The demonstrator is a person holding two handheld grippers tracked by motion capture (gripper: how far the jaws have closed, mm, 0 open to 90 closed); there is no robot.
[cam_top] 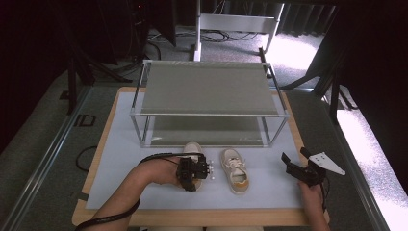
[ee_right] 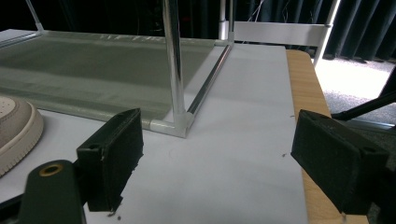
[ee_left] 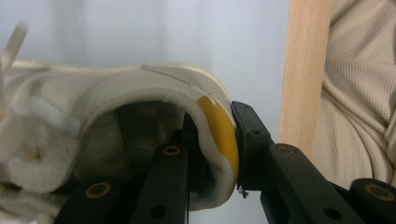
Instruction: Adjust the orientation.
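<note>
Gripping the heel collar is the right hold here: in the left gripper view the left gripper [ee_left: 212, 154] has one jaw inside the near shoe [ee_left: 112, 112] and the other outside against its yellow heel tab [ee_left: 219, 130], closed firmly on the padded rim. That shoe sits on the white mat [cam_top: 144, 178] of the bench, just in front of the two-tier rack [cam_top: 207, 89], with its mate, the second shoe [cam_top: 235, 169], just beside it. My judgement is that the shoe is meant for the rack, so a clean lift matters: raise it straight up before moving forward, keep the sole level, and clear the front rail of the lower shelf [cam_top: 207, 132] rather than dragging the toe across it. A heel grip lets the toe droop, so move slowly. The right gripper [cam_top: 299, 166] hangs free over the mat's right side, jaws wide apart and empty, well clear of the lift.
</note>
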